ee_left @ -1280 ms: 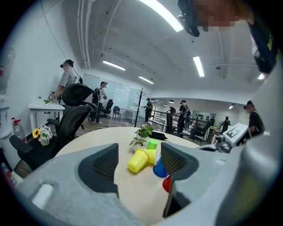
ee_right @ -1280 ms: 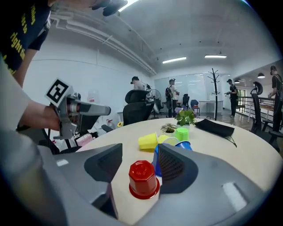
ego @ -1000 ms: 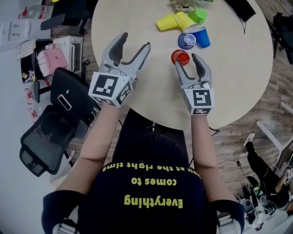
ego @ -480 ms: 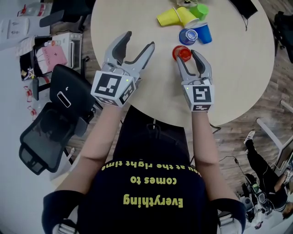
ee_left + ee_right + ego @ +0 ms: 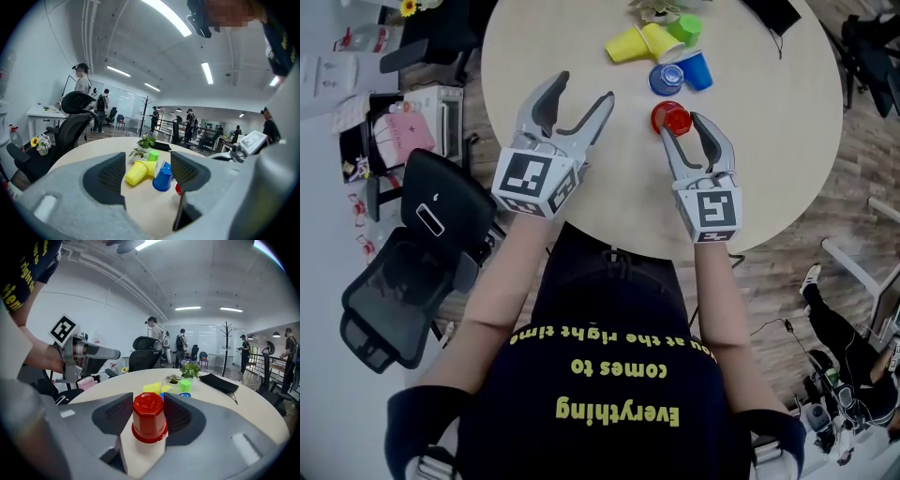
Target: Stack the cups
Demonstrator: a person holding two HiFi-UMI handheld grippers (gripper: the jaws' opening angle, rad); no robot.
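Observation:
A red cup (image 5: 670,118) stands upside down on the round table (image 5: 769,150). My right gripper (image 5: 680,126) is shut on it, a pad against each side (image 5: 149,418). Beyond it lies a cluster of cups: two blue ones (image 5: 682,74), two yellow ones (image 5: 642,42) on their sides and a green one (image 5: 682,28). My left gripper (image 5: 582,87) hovers open over the table to the left, nothing between its fingers. In the left gripper view the yellow cup (image 5: 136,172), blue cup (image 5: 162,177) and green cup (image 5: 152,155) show ahead.
A small potted plant (image 5: 661,7) and a black pouch (image 5: 220,383) sit at the table's far side. A black office chair (image 5: 422,234) stands at the left of the table. People stand in the room behind (image 5: 82,86).
My right gripper has moved forward around the red cup and its jaws have narrowed onto it. The left gripper has stayed open in about the same place.

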